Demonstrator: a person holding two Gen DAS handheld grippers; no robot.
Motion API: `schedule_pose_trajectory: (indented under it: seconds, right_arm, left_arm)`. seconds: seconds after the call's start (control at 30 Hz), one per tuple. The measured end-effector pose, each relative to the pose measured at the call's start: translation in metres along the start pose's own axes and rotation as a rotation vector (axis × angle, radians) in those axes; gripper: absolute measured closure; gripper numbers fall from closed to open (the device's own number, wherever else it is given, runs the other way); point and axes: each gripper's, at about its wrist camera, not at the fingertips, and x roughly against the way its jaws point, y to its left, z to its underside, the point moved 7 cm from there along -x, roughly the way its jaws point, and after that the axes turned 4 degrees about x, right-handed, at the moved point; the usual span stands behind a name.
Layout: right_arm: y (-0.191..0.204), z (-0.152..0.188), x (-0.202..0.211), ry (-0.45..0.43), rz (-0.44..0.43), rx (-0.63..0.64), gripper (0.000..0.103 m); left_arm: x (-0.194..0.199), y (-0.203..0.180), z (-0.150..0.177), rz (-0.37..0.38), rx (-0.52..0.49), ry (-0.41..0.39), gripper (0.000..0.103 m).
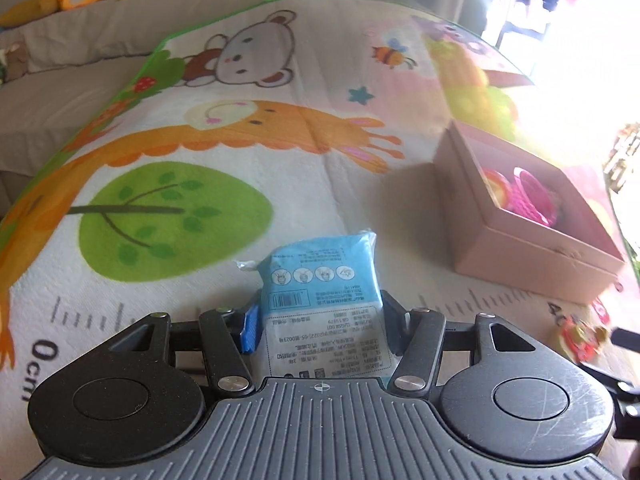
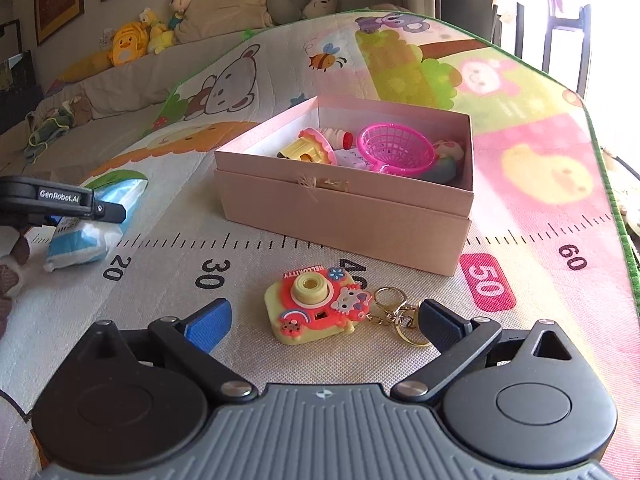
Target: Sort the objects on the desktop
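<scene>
The left gripper (image 1: 318, 316) has its two fingers pressed against the sides of one soft blue-and-white plastic tissue packet (image 1: 320, 300), which sticks out forward between them. The packet's back is printed with a barcode, four round pictograms and rows of small Chinese text that cannot be read apart from "2022". From the right wrist view the same packet (image 2: 86, 224) is at the far left, its lower end close to the mat; whether it touches cannot be told. The black finger across it carries the white lettering "GenRobot.AI".

The right gripper (image 2: 324, 322) hovers with its fingers spread wide apart, one blue-padded and one dark. Between and just beyond them lies one small yellow-and-red toy camera keychain (image 2: 314, 306) with a cartoon cat face, a rainbow and raised letters reading "HELLO KITTY", seen upside down. Its gold chain and rings (image 2: 400, 316) trail to the right, close to the right finger.

Farther off stands one open pink cardboard box (image 2: 344, 204), its near wall torn at the rim. Inside are one pink plastic mesh basket (image 2: 394, 148), one yellow-and-pink toy (image 2: 310, 148), one small white bottle with a red cap (image 2: 338, 138) and other items only partly visible.

Everything sits on a quilted cartoon play mat (image 2: 248, 264) printed with a ruler scale: "20", "30", "50" in a red patch, and "60"; the left view shows "0cm". Yellow plush toys (image 2: 128, 44) line the far left edge.
</scene>
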Motion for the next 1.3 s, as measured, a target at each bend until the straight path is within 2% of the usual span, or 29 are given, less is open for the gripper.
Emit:
schedule_pose_trajectory:
  seconds: [0.13,0.3,0.37,0.43,0.63,0.77,0.93,1.07,1.3]
  right_arm:
    - [0.005,0.001,0.004,0.006,-0.003,0.013,0.003]
    - [0.013,0.006,0.008,0.012,-0.019,0.024,0.000]
    - [0.014,0.009,0.009,0.015,-0.026,0.025,0.000]
    - [0.015,0.011,0.009,0.020,-0.034,0.022,0.000]
    - [0.012,0.021,0.011,0.040,-0.061,-0.016,0.000]
    - [0.010,0.026,0.013,0.047,-0.070,-0.021,0.000]
    - [0.008,0.029,0.012,0.050,-0.074,-0.028,0.000]
    - [0.010,0.029,0.010,0.055,-0.067,-0.014,0.000]
    - [0.009,0.030,0.010,0.048,-0.074,-0.019,0.000]
  left_arm:
    - [0.013,-0.034,0.028,0.118,-0.088,0.034,0.037]
    - [0.022,-0.057,0.054,0.172,-0.167,0.069,0.025]
    - [0.025,-0.062,0.063,0.163,-0.218,0.064,0.018]
    - [0.027,-0.065,0.067,0.145,-0.252,0.059,0.017]
    - [0.027,-0.064,0.074,0.073,-0.282,0.041,0.007]
    - [0.029,-0.060,0.076,0.041,-0.305,0.036,0.004]
    - [0.032,-0.042,0.073,-0.009,-0.281,0.044,0.002]
    - [0.038,-0.024,0.067,-0.075,-0.256,0.017,0.002]
    - [0.041,-0.004,0.066,-0.079,-0.206,0.035,0.002]
